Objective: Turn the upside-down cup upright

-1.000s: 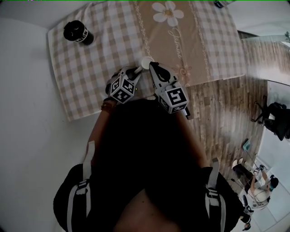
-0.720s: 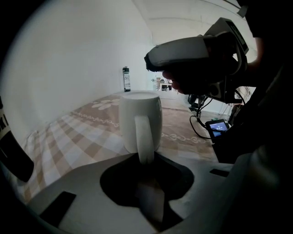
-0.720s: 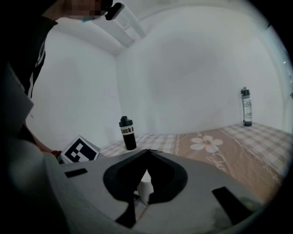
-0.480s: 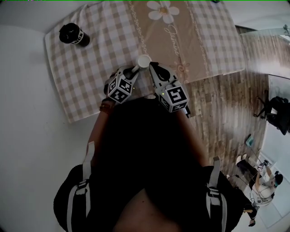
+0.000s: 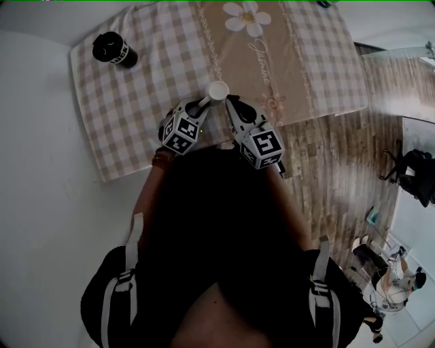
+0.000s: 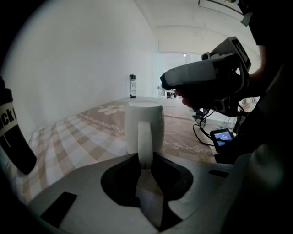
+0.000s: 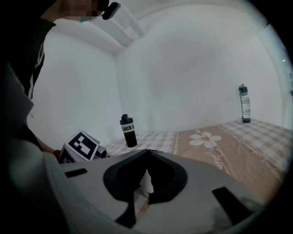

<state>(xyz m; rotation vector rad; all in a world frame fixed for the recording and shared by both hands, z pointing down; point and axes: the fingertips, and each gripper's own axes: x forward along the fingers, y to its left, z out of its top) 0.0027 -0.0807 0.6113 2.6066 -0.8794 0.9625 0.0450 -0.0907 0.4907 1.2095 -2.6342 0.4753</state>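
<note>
so your left gripper (image 5: 204, 103) (image 6: 145, 157) is on the white cup (image 5: 217, 90) (image 6: 144, 119). its jaws have just been closing and the cup's handle (image 6: 145, 141) sits right between them, pads against both sides by the look of it. the cup stands on the checked cloth (image 5: 136, 102) near the table's front edge, just left of the tan strip with the daisy print (image 5: 248, 15). can't really tell which end is up from here.

your right gripper (image 5: 231, 102) (image 7: 147, 153) is clenched with nothing in it, jaws together, tips just beside the cup on its right. the black bottle (image 5: 114, 49) (image 7: 128, 130) is well apart at the far left corner, and a clear bottle (image 7: 245, 103) stands at the far end.
</note>
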